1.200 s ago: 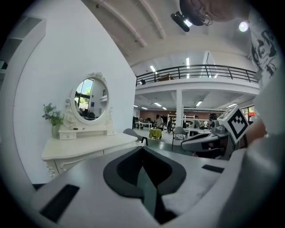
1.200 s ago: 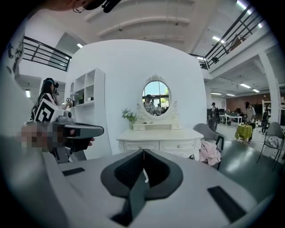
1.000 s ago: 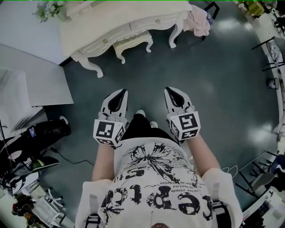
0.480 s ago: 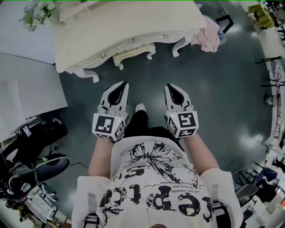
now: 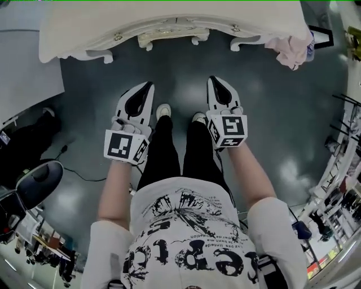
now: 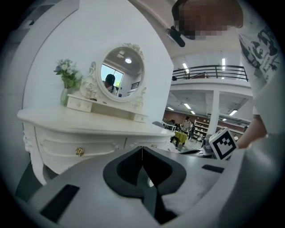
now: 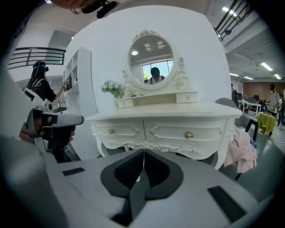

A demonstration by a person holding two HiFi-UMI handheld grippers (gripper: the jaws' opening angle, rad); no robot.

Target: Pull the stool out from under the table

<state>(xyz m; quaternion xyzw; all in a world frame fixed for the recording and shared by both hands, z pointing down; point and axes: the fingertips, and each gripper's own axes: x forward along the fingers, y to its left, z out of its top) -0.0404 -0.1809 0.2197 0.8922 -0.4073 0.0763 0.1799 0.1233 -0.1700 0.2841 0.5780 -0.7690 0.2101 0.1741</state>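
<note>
Head view shows one stool [image 5: 169, 38] under the bench [image 5: 169, 17]; right gripper view shows one mirror [image 7: 152, 60]. Left gripper [image 5: 145, 89] and right gripper [image 5: 215, 83]: jaws pressed together, empty.

Table [image 5: 169, 22] cream-white, gold knobs [image 7: 189, 135]. Stool [image 5: 169, 38] cream. Floor [image 5: 271, 113] dark grey-green. Cloth [image 5: 290, 49] pink. Shirt [image 5: 192, 226] white, black print.

Cream stool [image 5: 169, 38] under ornate table [image 5: 84, 28]
</note>
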